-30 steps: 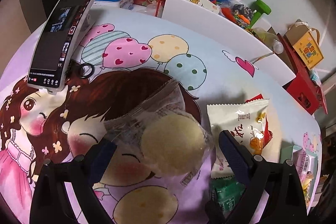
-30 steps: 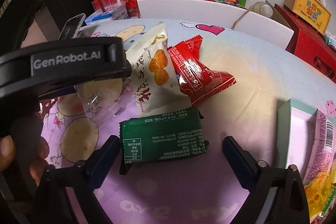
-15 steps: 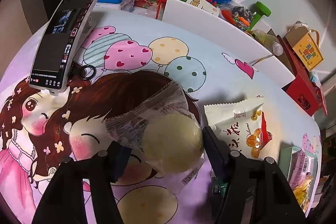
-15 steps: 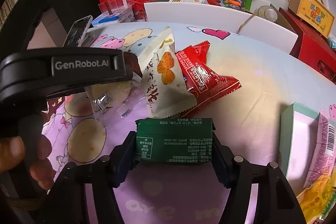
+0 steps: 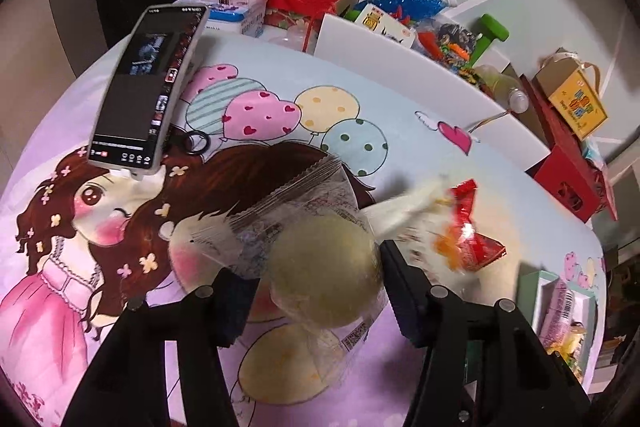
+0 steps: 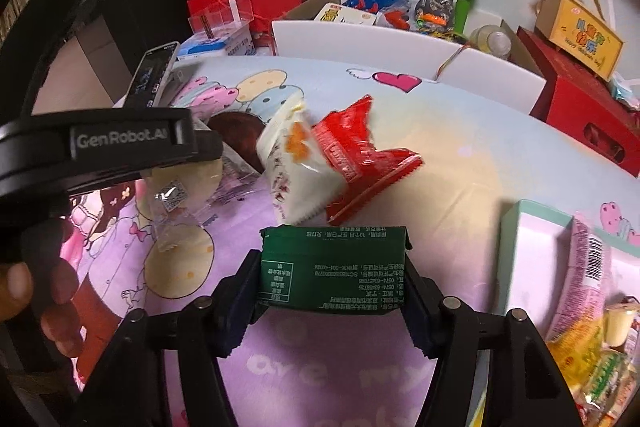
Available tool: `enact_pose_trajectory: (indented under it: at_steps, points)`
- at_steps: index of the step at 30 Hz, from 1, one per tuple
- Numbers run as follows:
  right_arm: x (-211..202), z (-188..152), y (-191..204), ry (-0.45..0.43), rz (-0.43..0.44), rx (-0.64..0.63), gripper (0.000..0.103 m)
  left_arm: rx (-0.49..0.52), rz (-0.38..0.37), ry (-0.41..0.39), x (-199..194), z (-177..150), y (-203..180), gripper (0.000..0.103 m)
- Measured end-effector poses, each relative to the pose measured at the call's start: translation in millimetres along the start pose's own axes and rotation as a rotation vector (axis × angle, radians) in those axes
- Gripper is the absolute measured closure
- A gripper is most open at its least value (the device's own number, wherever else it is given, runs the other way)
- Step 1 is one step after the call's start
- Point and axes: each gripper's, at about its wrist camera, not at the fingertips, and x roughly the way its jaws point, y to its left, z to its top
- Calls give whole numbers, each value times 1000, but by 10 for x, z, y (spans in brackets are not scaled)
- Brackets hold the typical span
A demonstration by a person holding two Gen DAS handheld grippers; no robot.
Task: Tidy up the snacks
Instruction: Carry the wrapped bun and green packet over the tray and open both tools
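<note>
Both picks were made — a clear-wrapped round cake (image 5: 324,279) clenched in the left tongs (image 5: 316,287), a green packet (image 6: 332,271) in the right tongs (image 6: 332,291); carriage to the teal tray (image 6: 516,247) was called for next.

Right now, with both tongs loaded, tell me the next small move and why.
Probably carry the green packet rightward to the teal box. The right tongs are shut on it, and that box already holds other snacks, so it looks like the collection spot. The left tongs grip the round pastry, which could follow.
</note>
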Motion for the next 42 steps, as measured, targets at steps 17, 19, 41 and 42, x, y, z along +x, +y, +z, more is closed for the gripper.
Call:
enact_pose_trajectory:
  at_steps: [17,19,41,42]
  points:
    - [-583,-155,-221,-54,-31,87,36,11,-26,-45,-534,-269,-63,42]
    - [-656,-195,-273,-61,-37,99,36,17,-31,-40,-548,-317,-80,42]
    - [-1289,-549,-1019,-136,-150,232,36,229,-106,-93,-907,-592,-923,42]
    - [-1314,-563,-1090,-139,-158,249,36,241,-111,-96,-923,-605,-979,42]
